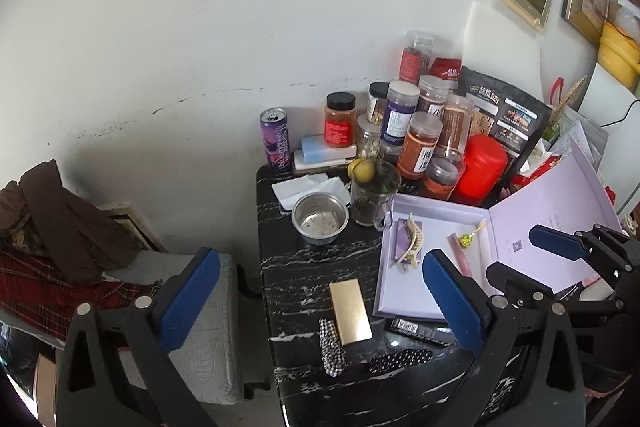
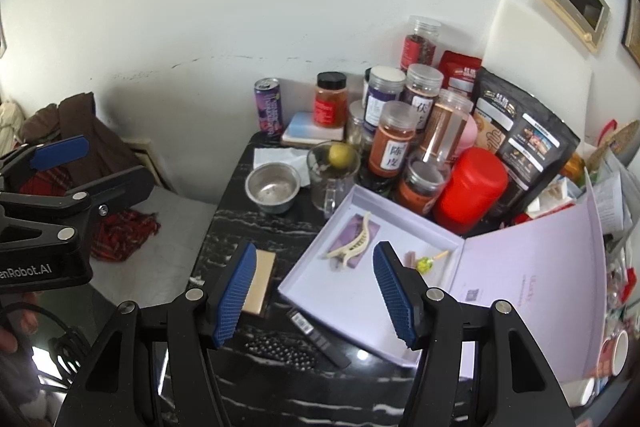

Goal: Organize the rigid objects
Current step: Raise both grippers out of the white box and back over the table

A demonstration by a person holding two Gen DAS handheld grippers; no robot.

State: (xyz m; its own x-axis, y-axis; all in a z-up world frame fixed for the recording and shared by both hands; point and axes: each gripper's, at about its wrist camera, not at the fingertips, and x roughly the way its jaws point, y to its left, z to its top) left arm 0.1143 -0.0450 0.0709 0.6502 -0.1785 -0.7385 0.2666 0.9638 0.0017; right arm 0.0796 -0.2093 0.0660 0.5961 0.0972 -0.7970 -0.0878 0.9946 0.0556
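Note:
An open lavender box (image 1: 416,299) (image 2: 344,297) lies on the black marble table (image 1: 296,267), its lid folded back to the right. Inside lie a cream hair clip (image 1: 412,239) (image 2: 352,247) on a purple card, a lollipop (image 1: 466,239) (image 2: 424,264) and a pink stick (image 1: 460,255). Left of the box are a gold box (image 1: 351,311) (image 2: 260,281), a black barcoded tube (image 1: 420,329) (image 2: 316,335) and a checked scrunchie (image 1: 332,347). My left gripper (image 1: 320,303) hangs wide open above the gold box. My right gripper (image 2: 316,297) stands open above the tray's near corner, holding nothing.
A steel bowl (image 1: 320,219), a glass mug (image 1: 372,195) with a lemon, a purple can (image 1: 275,139), several spice jars and a red canister (image 1: 480,167) crowd the back. A cushioned seat with clothes (image 1: 60,227) stands left of the table. A black dotted piece (image 1: 400,357) lies at the front.

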